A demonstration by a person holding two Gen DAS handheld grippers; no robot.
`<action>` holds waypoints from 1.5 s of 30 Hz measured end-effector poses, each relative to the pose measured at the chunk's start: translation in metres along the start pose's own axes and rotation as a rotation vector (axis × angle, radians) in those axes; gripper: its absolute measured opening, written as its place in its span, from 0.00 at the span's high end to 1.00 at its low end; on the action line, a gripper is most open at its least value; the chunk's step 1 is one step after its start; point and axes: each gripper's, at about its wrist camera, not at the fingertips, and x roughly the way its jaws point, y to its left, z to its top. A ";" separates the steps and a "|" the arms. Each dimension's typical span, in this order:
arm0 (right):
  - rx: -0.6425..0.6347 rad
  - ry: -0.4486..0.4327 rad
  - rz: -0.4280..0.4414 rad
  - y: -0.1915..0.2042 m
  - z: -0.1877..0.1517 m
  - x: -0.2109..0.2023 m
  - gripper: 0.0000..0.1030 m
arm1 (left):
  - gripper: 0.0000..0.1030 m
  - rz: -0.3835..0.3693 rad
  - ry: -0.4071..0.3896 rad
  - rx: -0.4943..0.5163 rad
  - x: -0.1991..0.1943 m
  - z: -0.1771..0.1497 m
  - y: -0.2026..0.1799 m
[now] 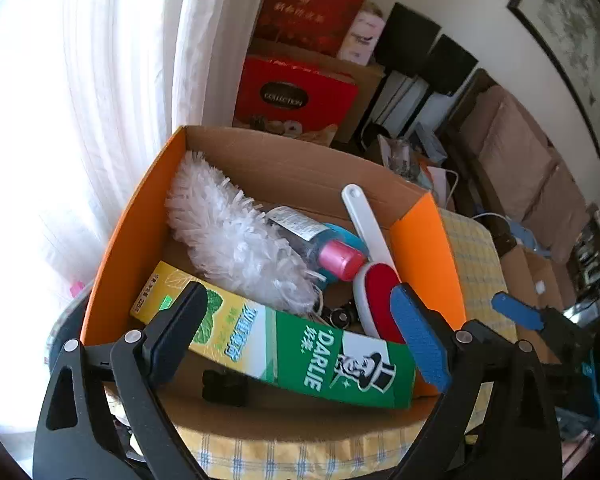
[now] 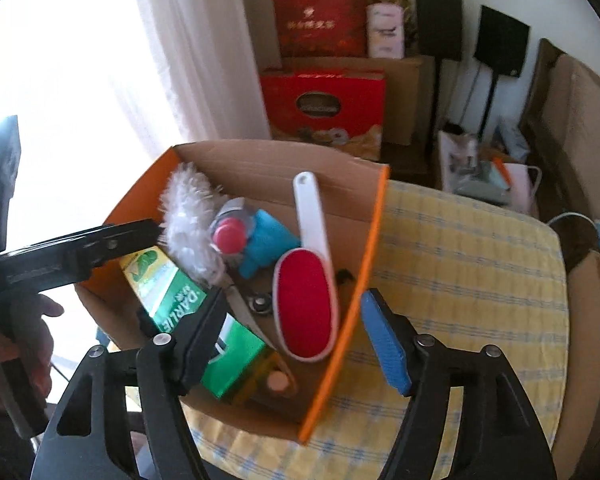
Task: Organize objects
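An orange cardboard box (image 1: pixel 132 220) (image 2: pixel 364 264) stands on a yellow checked cloth. Inside lie a green Darlie toothpaste carton (image 1: pixel 300 354) (image 2: pixel 172 300), a white fluffy duster (image 1: pixel 236 236) (image 2: pixel 188 216), a clear bottle with a pink cap (image 1: pixel 332 256) (image 2: pixel 230 236), a red lint brush with a white handle (image 1: pixel 376 296) (image 2: pixel 304 304), a blue object (image 2: pixel 268 240) and scissors (image 2: pixel 248 304). My left gripper (image 1: pixel 304 332) is open above the carton, holding nothing. My right gripper (image 2: pixel 296 340) is open over the box's right wall, empty. The right gripper's blue pad (image 1: pixel 516 312) shows in the left wrist view.
The yellow checked cloth (image 2: pixel 468 280) covers a table to the right of the box. Red gift boxes (image 2: pixel 324 100) and cardboard boxes stand behind, by a white curtain (image 1: pixel 120 80). Two black speakers on stands (image 2: pixel 500 40) and a sofa (image 1: pixel 520 160) are at the right.
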 end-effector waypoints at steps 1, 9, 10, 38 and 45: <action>0.004 -0.006 -0.008 -0.003 -0.002 -0.003 0.25 | 0.10 0.009 -0.011 0.016 -0.003 -0.003 -0.004; 0.005 -0.064 -0.080 -0.010 -0.026 -0.033 0.11 | 0.00 0.013 -0.041 0.072 -0.022 -0.027 -0.025; 0.011 -0.068 -0.080 -0.011 -0.028 -0.035 0.10 | 0.00 0.016 -0.040 0.076 -0.023 -0.031 -0.026; 0.160 -0.148 -0.185 -0.046 -0.115 -0.105 0.00 | 0.01 0.104 -0.073 0.124 -0.060 -0.119 -0.063; 0.181 -0.144 -0.201 -0.050 -0.136 -0.117 0.00 | 0.00 0.072 -0.086 0.171 -0.075 -0.134 -0.084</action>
